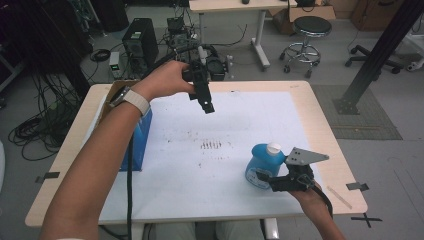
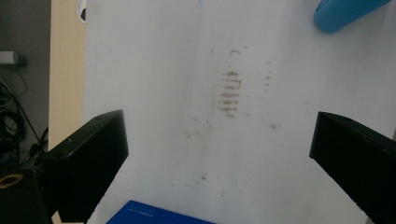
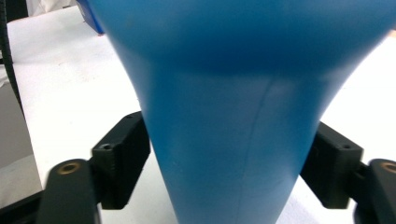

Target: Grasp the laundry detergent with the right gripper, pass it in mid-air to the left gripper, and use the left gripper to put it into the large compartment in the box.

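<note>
Jaws of the right gripper [image 1: 270,180] clamp the narrow part of the blue bottle [image 1: 262,162] near the bench's right front corner, while the left gripper [image 1: 204,104] hovers wide open.

You had nothing readable before you. The flat blue cardboard box [image 2: 159,215] at the near edge of the left gripper view bore one short line of pale print, too small and blurred to make out. The blue plastic bottle with a white cap [image 1: 261,162] showed no legible label.
</note>
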`<state>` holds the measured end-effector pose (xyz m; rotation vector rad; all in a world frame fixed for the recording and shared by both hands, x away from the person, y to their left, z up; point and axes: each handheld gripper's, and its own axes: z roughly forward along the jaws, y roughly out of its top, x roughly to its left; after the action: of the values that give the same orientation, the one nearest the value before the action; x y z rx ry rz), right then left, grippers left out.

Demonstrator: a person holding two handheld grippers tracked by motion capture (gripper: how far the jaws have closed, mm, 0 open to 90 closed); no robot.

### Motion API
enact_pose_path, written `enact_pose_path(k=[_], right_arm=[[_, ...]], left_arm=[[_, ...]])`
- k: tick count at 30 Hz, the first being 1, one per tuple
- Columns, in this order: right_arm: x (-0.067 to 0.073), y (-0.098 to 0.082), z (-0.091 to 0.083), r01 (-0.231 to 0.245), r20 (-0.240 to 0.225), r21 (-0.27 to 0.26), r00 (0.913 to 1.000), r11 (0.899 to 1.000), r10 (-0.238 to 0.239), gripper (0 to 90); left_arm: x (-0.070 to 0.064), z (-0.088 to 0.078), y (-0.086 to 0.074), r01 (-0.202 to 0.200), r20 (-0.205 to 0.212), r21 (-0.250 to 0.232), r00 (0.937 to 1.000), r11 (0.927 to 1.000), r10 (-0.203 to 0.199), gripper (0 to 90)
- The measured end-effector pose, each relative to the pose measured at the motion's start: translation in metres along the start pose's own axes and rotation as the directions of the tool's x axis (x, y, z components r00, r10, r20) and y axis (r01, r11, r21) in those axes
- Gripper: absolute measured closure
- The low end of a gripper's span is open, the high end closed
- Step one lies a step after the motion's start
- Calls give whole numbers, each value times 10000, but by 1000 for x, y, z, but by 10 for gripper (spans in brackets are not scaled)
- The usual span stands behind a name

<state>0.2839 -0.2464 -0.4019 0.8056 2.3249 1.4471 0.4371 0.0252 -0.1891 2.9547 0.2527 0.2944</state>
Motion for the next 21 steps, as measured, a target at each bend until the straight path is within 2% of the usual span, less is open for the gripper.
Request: enact_pose_path(k=[6,21], right_arm=[[0,0,0,58,26,2,10000,10000,-58,275],[0,-2,0,356,-28,-143,9994,9993,-356,430]], left_arm=[[0,0,0,14,12,-6,10000,10000,-14,49],[0,0,-1,44,-24,19,10000,10000,-44,49]])
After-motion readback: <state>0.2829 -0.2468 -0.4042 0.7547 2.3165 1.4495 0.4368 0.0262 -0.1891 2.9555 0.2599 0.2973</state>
